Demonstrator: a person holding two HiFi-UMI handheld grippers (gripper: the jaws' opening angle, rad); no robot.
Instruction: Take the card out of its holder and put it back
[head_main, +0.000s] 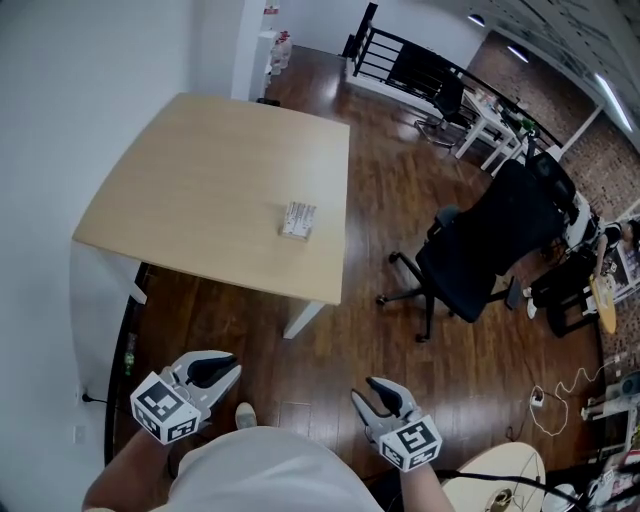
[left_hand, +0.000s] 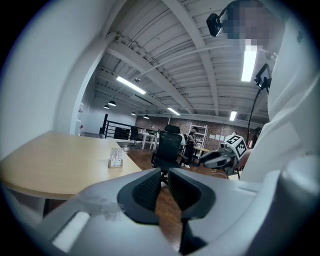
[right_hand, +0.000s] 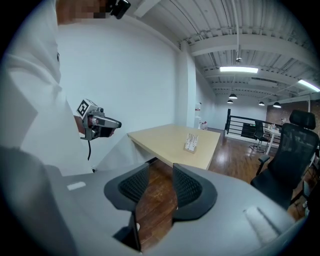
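While I hold both close to my body, my left claw (head_main: 236, 366) and right claw (head_main: 362, 390) each stand a little apart, with only bare floor between the jaws. Well beyond them, the holder (head_main: 298, 222) stands on the worktop (head_main: 190, 190) near its right edge. The card (head_main: 300, 214) seems to sit inside, though it's small from here. I judge nothing is begun: approach, removal and return all remain.

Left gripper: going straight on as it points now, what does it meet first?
Probably the black office chair, straight beyond the left gripper's open jaws. Only bare floor shows before it, though depth is unclear.
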